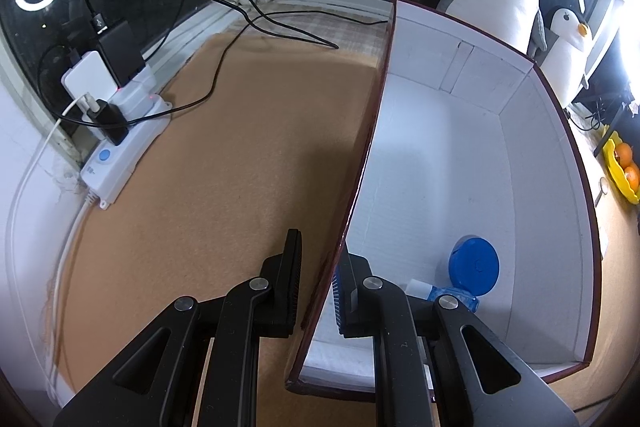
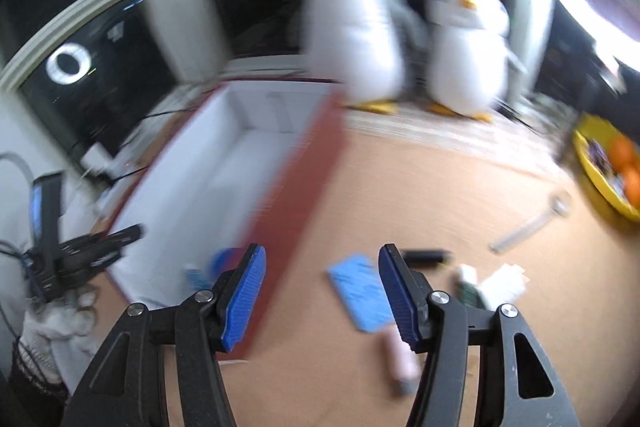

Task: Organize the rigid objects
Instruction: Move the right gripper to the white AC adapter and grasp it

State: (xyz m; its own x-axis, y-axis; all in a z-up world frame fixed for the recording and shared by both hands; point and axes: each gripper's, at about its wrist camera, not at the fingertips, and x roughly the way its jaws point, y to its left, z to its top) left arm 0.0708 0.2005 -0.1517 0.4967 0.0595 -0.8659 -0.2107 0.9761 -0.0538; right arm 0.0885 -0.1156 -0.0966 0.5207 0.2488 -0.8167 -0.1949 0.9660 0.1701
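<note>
step: steadying box, my left gripper straddling its near wall, not visibly clamped | right gripper spread, empty | blue lid already inside; blue pad on table (view blurred) | next: lower right, pinch pad

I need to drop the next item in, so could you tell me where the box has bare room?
Inside the white-lined cardboard box, the floor is bare from the far wall down to the blue round lid; the near right corner is crowded.
</note>
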